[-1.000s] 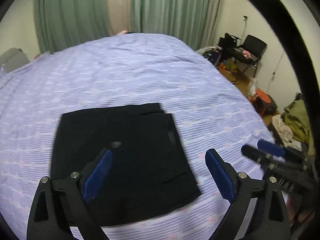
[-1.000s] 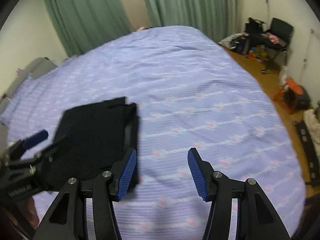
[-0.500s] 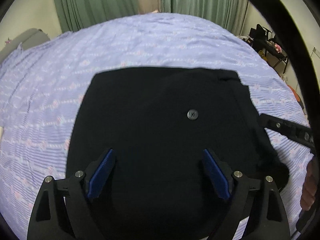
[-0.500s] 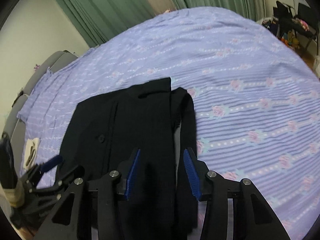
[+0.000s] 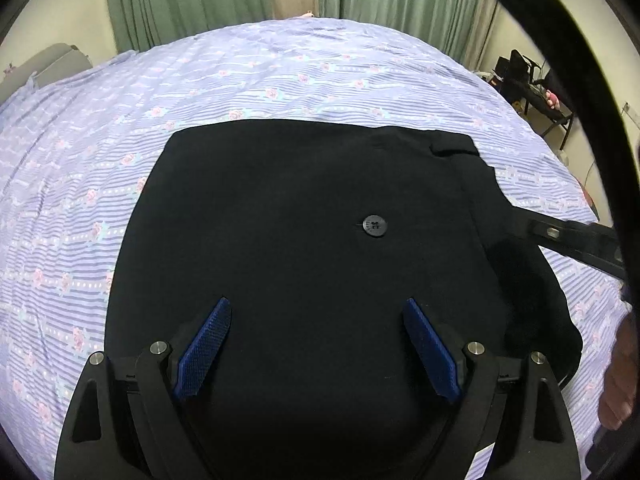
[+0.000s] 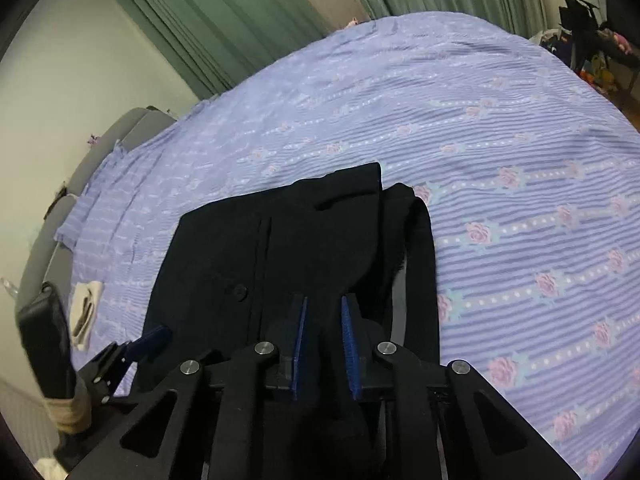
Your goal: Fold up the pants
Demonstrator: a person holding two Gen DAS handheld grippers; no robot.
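Note:
Black pants (image 5: 300, 220) lie folded into a compact rectangle on the lilac bedspread (image 5: 280, 80), a button (image 5: 374, 225) facing up. My left gripper (image 5: 316, 344) is open, its blue pads spread wide just above the near part of the pants. In the right wrist view the pants (image 6: 304, 240) show with a thick fold along their right side. My right gripper (image 6: 323, 344) is closed to a narrow gap with black cloth of that edge between its pads. The right gripper's arm also shows in the left wrist view (image 5: 572, 236).
The bed is wide, covered by the striped rose-pattern bedspread (image 6: 520, 160). Green curtains (image 5: 200, 0) hang behind it. A grey sofa or headboard (image 6: 100, 152) is at the left with a small white cloth (image 6: 86, 312). A chair and clutter (image 6: 592, 36) stand at the right.
Both grippers moved in low over the pants. The right gripper's jaws narrowed from wide open to nearly closed on the pants' right edge. The left gripper stayed open.

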